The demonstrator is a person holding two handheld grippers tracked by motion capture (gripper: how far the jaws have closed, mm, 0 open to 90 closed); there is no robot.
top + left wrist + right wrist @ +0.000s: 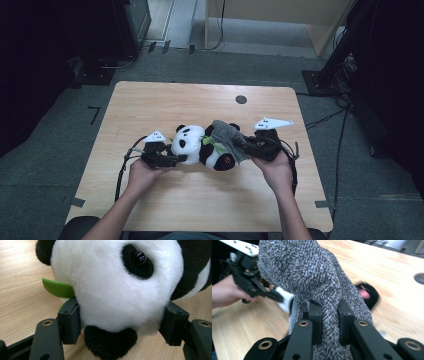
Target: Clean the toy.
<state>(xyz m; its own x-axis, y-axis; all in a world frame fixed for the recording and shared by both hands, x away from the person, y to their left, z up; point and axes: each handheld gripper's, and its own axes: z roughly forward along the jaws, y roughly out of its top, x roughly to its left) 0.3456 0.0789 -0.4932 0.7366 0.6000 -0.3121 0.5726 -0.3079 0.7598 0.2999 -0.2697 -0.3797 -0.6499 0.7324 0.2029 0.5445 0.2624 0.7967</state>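
L gripper [120, 325] jaws half-open, clamped on panda [117, 287] head between pads. R gripper [330, 325] pinched nearly shut on grey sock [312, 277]. Step looked like pulling the sock off/onto panda; next prob needs steady tug w/ head pinned.

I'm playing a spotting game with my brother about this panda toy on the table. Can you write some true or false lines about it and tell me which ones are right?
1. The left tool squeezes the panda toy's white head. True.
2. The right tool holds a red ball. False: it pinches a fuzzy grey cloth.
3. The panda lies on a wooden table. True.
4. A blue ribbon sticks out beside the panda's head. False: it is a green leaf.
5. The right tool's jaws stand wide open. False: they are shut tight on the cloth.
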